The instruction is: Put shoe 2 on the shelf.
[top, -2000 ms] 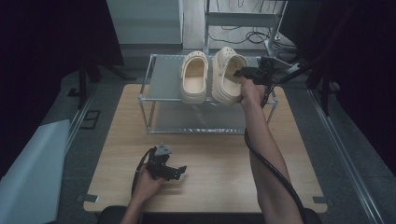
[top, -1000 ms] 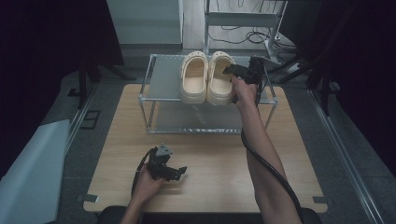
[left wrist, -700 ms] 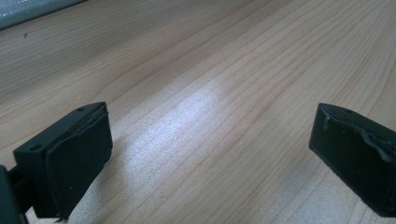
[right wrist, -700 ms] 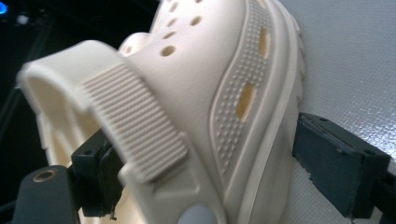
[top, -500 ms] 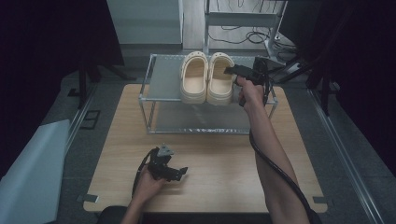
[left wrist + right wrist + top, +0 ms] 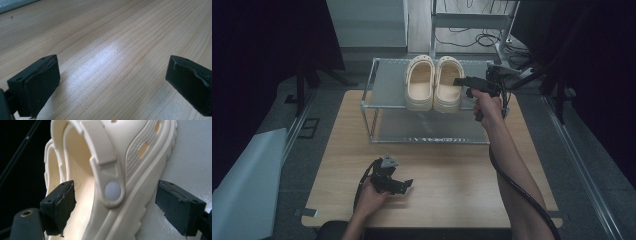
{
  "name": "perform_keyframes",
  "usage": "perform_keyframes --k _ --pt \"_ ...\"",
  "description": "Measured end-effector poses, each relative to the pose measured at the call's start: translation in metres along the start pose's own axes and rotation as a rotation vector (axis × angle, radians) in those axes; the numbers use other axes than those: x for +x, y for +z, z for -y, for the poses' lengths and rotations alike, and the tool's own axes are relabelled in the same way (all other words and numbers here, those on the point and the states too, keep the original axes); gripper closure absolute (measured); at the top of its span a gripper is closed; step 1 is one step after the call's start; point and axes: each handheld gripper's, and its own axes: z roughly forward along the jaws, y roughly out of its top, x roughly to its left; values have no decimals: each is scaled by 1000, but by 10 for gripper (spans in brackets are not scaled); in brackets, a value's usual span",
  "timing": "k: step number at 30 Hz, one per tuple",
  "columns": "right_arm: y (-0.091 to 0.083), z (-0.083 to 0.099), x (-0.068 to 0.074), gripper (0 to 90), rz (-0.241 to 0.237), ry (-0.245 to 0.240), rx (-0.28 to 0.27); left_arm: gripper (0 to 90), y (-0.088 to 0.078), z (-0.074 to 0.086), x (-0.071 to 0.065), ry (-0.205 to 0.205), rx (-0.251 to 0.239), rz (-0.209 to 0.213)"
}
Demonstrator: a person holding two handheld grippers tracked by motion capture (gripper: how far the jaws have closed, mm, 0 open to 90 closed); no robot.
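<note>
Two cream clogs stand side by side on the top shelf of a metal rack (image 6: 387,87), the left clog (image 6: 420,82) and the right clog (image 6: 448,85). My right gripper (image 6: 459,82) points at the right clog from the right. In the right gripper view the clog's side wall and strap rivet (image 6: 113,190) lie between the jaws of the right gripper (image 6: 115,207). Those jaws have just been opening and the pads stand clear of the clog. My left gripper (image 6: 406,184) rests on the wooden table (image 6: 452,170) near its front edge, and the left gripper view has my left gripper (image 6: 112,82) open with nothing in it.
The rack has a lower shelf (image 6: 427,132) under the top one. A pale sheet (image 6: 242,190) lies on the floor at the left. A shelf unit with cables (image 6: 472,20) stands behind the rack. A metal rail (image 6: 577,165) runs along the right.
The right clog, earlier tilted apart from its mate, now sits flat beside the left clog. My right gripper has drawn back to the right, off the clog. The left hand has stayed put.
</note>
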Motion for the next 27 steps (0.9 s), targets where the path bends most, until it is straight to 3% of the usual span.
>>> perform_keyframes --k 9,14,20,27 --pt "-17 9 -4 162 -44 -42 13 0 0 0 0 0 -2 0" --pt "-32 18 -3 157 -72 -100 37 0 1 0 -1 3 1 1" --pt "-43 30 -6 149 -74 -162 68 0 0 0 -1 3 -5 2" --pt "-55 46 -14 147 -90 -206 93 0 -2 0 0 -15 -22 14"
